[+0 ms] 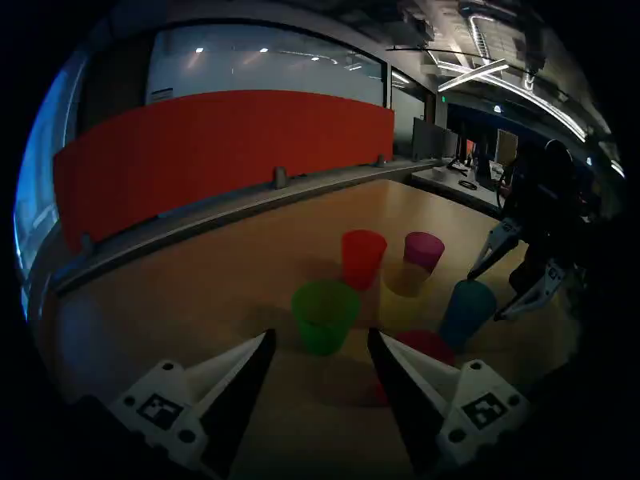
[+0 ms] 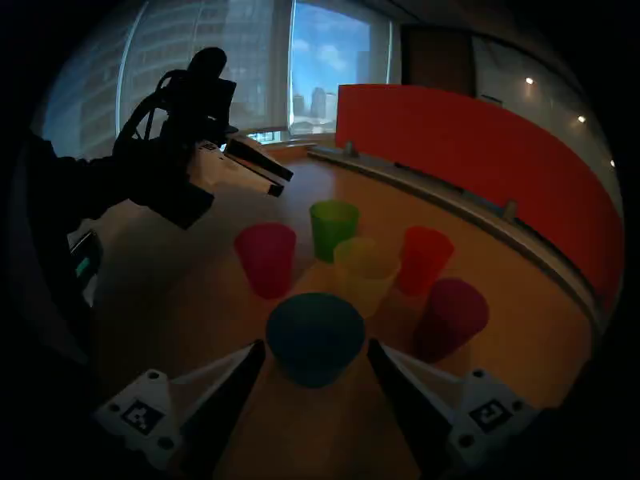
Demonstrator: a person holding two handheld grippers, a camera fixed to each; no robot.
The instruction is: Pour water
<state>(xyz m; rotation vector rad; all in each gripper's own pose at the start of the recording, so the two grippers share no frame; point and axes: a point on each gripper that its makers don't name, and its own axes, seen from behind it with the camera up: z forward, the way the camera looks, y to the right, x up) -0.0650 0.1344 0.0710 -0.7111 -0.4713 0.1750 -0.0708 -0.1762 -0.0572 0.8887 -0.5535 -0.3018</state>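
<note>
Several plastic cups stand close together on the wooden table [image 1: 200, 296]. In the left gripper view they are green [image 1: 324, 316], orange-red [image 1: 362, 258], purple [image 1: 422, 251], yellow [image 1: 402, 298], blue [image 1: 466, 310] and pink [image 1: 426, 344]. My left gripper [image 1: 320, 340] is open just short of the green cup. My right gripper [image 2: 314, 350] is open, its fingertips on either side of the blue cup [image 2: 314, 320] without pressing it. The right gripper view also has the pink [image 2: 266, 258], green [image 2: 334, 228], yellow [image 2: 366, 274], orange-red [image 2: 424, 258] and purple [image 2: 450, 316] cups, and the left gripper [image 2: 282, 182] in a dark-sleeved hand.
A red partition [image 1: 224, 152] on a grey rail [image 1: 240, 204] runs along the table's far edge. Another desk with monitors [image 1: 472, 164] stands beyond the table's end. Tall windows [image 2: 328, 64] lie behind the person. Bare tabletop [image 2: 160, 272] stretches left of the cups.
</note>
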